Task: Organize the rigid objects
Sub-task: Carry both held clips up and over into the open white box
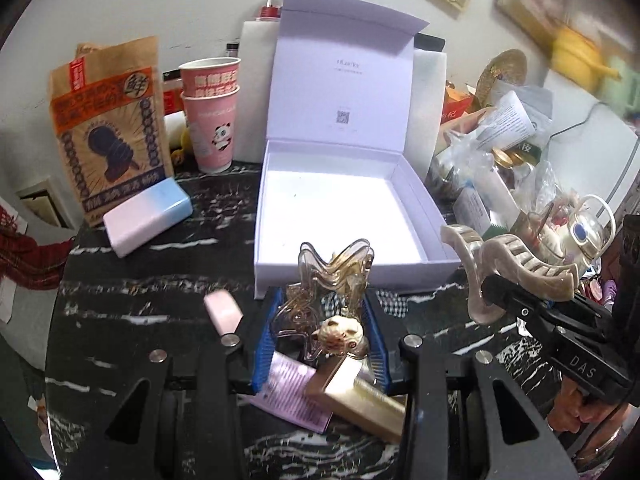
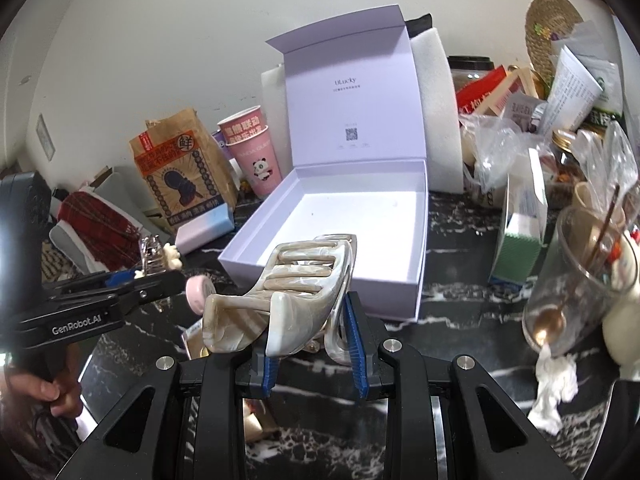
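Note:
An open pale lilac box (image 1: 280,208) stands on the black marble table, lid up, its white inside empty; it also shows in the right wrist view (image 2: 404,296). My left gripper (image 1: 320,320) is shut on a clear amber hair claw (image 1: 332,276) with a small cat charm, held just in front of the box. My right gripper (image 2: 312,344) is shut on a large cream marbled hair claw (image 2: 288,280), also held before the box. That claw shows at the right of the left wrist view (image 1: 516,264).
A pink-and-blue box (image 1: 148,216), a brown paper bag (image 1: 108,136) and stacked pink cups (image 1: 212,116) stand left of the box. A gold box (image 1: 360,392), pink card and pink tube (image 1: 224,312) lie under my left gripper. Cluttered bags and a glass (image 2: 580,280) fill the right.

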`<state>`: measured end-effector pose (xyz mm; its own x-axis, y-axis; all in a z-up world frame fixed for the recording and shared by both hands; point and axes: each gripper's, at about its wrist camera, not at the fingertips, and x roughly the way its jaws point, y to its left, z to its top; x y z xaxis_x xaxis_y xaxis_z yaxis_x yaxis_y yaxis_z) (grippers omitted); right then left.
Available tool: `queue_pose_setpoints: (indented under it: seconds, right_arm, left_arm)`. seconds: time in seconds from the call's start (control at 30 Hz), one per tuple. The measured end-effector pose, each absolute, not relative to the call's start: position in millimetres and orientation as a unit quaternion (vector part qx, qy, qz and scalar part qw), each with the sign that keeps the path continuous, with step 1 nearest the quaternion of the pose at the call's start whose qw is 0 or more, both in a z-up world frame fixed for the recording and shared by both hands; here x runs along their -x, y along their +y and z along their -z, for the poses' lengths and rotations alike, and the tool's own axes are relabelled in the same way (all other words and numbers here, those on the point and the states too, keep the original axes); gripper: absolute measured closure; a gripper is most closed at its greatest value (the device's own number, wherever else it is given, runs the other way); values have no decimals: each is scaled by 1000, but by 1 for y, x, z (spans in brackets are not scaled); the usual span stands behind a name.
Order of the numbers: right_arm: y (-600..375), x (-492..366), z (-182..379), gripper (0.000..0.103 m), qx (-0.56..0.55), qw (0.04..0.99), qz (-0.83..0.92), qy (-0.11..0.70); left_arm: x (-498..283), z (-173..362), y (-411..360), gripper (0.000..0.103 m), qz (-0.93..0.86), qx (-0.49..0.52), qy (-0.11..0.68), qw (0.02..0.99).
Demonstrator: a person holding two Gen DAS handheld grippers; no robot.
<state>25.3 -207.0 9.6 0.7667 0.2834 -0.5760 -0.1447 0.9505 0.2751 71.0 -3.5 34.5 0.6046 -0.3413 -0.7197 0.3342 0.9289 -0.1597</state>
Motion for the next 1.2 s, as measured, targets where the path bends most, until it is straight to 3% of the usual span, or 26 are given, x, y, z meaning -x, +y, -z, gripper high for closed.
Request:
queue_pose_setpoints:
  seconds: [1.2]
  right_arm:
    - [-224, -137, -50, 75, -69, 939, -134, 308]
  left_arm:
    - [-214, -64, -50, 64, 226, -28, 400, 888]
